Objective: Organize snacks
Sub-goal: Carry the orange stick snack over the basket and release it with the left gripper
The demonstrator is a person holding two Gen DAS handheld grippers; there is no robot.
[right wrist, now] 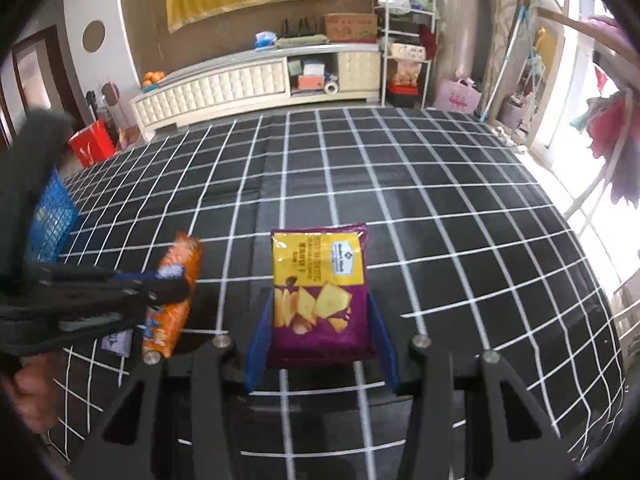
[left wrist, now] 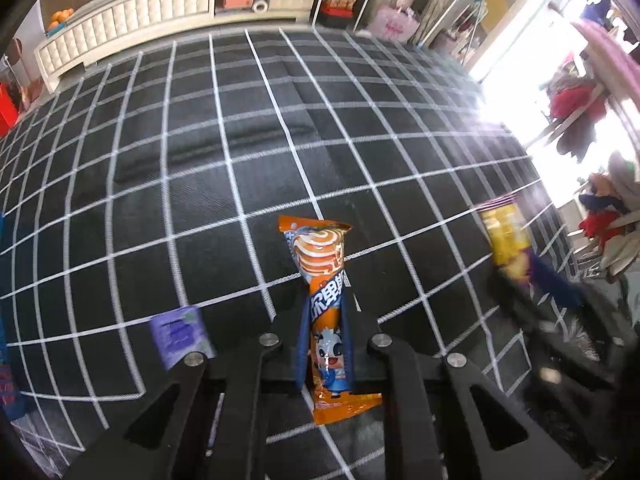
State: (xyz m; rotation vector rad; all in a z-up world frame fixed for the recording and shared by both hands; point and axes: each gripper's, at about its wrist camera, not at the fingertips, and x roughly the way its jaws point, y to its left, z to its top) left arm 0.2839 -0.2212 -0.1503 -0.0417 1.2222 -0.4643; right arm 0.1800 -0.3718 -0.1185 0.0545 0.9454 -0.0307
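My left gripper (left wrist: 325, 312) is shut on a long orange snack packet (left wrist: 325, 292) with a swirl and a cartoon figure, held above the black checked cloth (left wrist: 240, 140). My right gripper (right wrist: 320, 308) is shut on a purple and yellow chip bag (right wrist: 320, 288). In the right wrist view the left gripper (right wrist: 176, 280) shows blurred at the left with the orange packet (right wrist: 176, 304) in it. In the left wrist view the chip bag (left wrist: 506, 240) appears blurred at the right. A small purple packet (left wrist: 180, 336) lies on the cloth, left of my left gripper.
A blue mesh basket (right wrist: 50, 220) stands at the cloth's left edge. A white cabinet (right wrist: 256, 80), a red bag (right wrist: 90, 146) and a wire shelf (right wrist: 406, 40) stand beyond the far edge. A hand (right wrist: 28, 400) shows at the lower left. Bright windows lie to the right.
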